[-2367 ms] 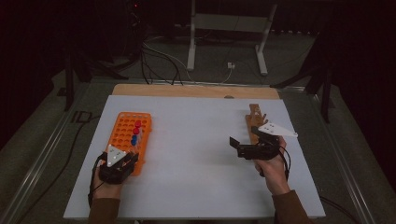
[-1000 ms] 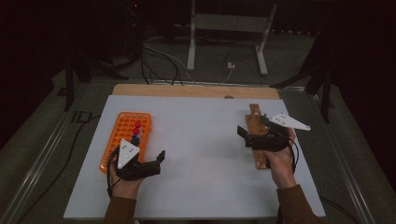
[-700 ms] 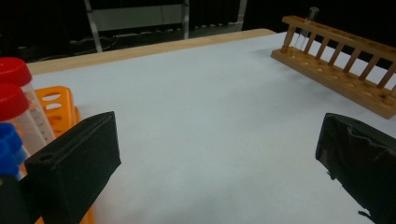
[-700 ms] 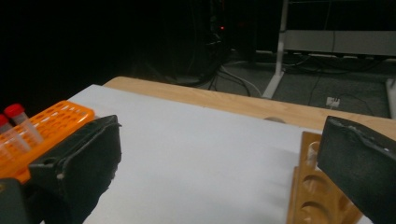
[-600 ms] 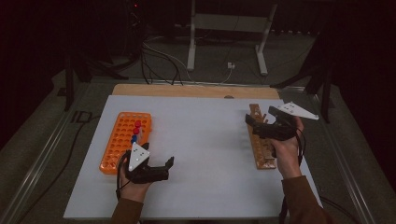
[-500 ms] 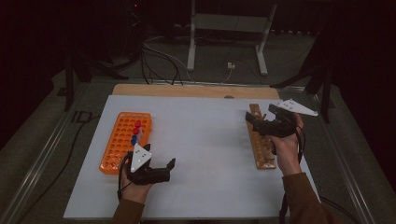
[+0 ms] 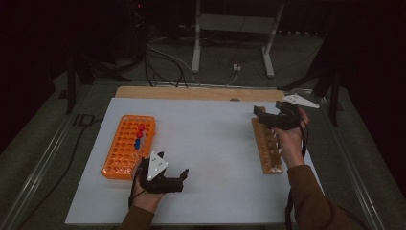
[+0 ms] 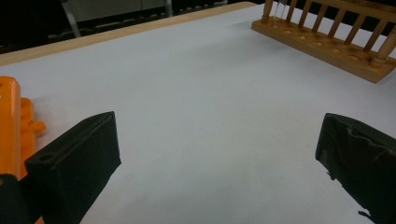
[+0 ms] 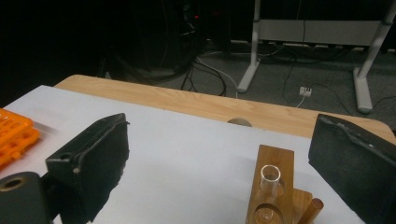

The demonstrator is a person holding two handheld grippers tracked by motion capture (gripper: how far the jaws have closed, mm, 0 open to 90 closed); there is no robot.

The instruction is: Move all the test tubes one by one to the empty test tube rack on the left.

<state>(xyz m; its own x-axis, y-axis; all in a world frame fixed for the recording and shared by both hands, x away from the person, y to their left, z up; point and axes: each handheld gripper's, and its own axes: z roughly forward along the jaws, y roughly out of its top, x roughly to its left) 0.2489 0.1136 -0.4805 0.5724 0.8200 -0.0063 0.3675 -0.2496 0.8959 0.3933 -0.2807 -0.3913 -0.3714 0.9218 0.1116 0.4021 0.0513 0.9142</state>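
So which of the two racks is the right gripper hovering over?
The wooden rack with spindle posts at the table's right side, under the right gripper; the orange plastic rack sits left.

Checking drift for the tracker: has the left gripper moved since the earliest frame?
Yes. The left gripper has moved right and toward the person, from beside the near end of the orange rack to bare white table past its near right corner.

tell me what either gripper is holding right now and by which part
Nothing is held. The left gripper is open over bare white table beside the orange plastic tube rack. The right gripper is open above the wooden tube rack.
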